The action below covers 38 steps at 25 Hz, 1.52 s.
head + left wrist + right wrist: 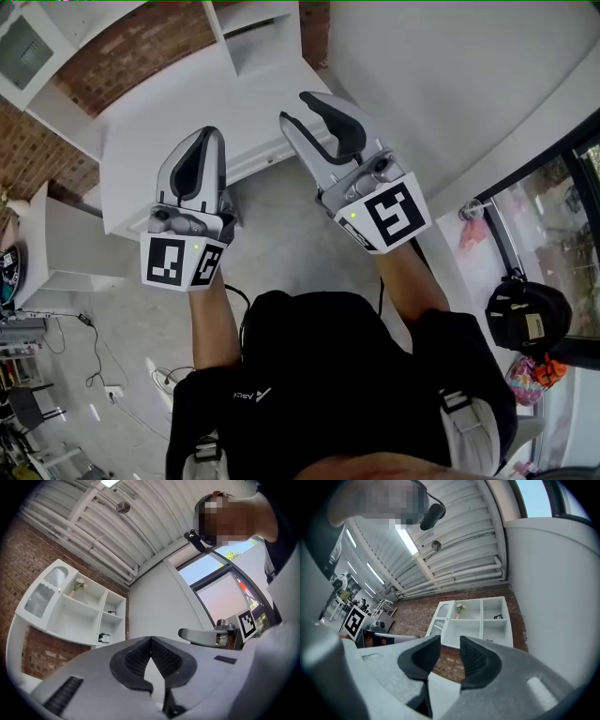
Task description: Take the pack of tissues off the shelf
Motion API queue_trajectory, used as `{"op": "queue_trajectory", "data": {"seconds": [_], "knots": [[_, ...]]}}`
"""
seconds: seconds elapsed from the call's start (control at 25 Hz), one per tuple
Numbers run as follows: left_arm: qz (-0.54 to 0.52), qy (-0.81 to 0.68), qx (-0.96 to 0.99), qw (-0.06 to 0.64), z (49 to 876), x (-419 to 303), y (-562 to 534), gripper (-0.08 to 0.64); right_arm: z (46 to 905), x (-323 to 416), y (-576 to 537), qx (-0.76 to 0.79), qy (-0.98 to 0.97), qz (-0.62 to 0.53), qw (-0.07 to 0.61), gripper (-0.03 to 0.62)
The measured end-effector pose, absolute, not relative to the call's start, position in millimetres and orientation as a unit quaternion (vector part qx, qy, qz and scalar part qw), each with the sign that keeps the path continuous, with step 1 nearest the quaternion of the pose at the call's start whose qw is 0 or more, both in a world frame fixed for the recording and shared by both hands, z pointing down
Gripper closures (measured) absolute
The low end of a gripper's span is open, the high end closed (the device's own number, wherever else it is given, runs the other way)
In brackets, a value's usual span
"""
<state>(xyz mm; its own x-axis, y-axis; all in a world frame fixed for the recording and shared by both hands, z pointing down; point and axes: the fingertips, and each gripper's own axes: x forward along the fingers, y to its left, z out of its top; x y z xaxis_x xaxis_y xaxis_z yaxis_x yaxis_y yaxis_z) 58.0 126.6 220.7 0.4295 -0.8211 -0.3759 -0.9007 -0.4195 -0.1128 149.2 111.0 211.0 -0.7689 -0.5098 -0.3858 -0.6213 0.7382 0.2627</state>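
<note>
Task stage: start. Nothing is taken yet, and both grippers are well apart from the shelf.

Shelf: white unit (pixel 70 620) with several compartments, fixed on a brick wall; seen from below in both gripper views.

Pack of tissues: probably the small pale packet (pixel 104 638) in the lower compartment of the narrow column, at the side nearest the plain white wall. Too small to confirm. A dark framed item sits in the compartment above it.

Other contents: a small vase of flowers (pixel 77 585) in an upper compartment. The rest of the unit looks bare.

Left gripper: (pixel 151 640) jaws closed, ribbed pads meeting at the tips, nothing between them. Raised and aimed towards the unit.

Right gripper: (pixel 450 641) jaws a little apart, with a narrow gap between the pads. Only brick wall and the unit show through the gap. It holds and touches nothing.

Person: stands on the concrete floor with both arms forward, grippers side by side above a white table (pixel 150 122).

Done: no step of the pickup.

Left: walk or reach up to the packet's compartment, widen the jaws if the packet is broader than the gap, close on it and draw it out clear of the shelf edge.

Judgement: the right gripper looks the likelier one for the grab, since its jaws are already parted.
</note>
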Motion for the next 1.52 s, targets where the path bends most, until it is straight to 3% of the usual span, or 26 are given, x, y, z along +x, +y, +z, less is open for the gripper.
{"op": "queue_trajectory", "data": {"seconds": [0.2,0.6,1.52], "knots": [[0.128,0.526,-0.826,0.153,218,50,104,0.561,209,141,86,-0.306,0.923,0.186,0.142,0.453],[0.135,0.514,-0.832,0.162,222,20,18,0.561,209,107,-9,-0.331,0.919,0.173,0.129,0.35],[0.137,0.471,-0.855,0.169,191,-167,-279,0.561,140,-82,-392,-0.408,0.902,0.118,0.08,0.202]]}}
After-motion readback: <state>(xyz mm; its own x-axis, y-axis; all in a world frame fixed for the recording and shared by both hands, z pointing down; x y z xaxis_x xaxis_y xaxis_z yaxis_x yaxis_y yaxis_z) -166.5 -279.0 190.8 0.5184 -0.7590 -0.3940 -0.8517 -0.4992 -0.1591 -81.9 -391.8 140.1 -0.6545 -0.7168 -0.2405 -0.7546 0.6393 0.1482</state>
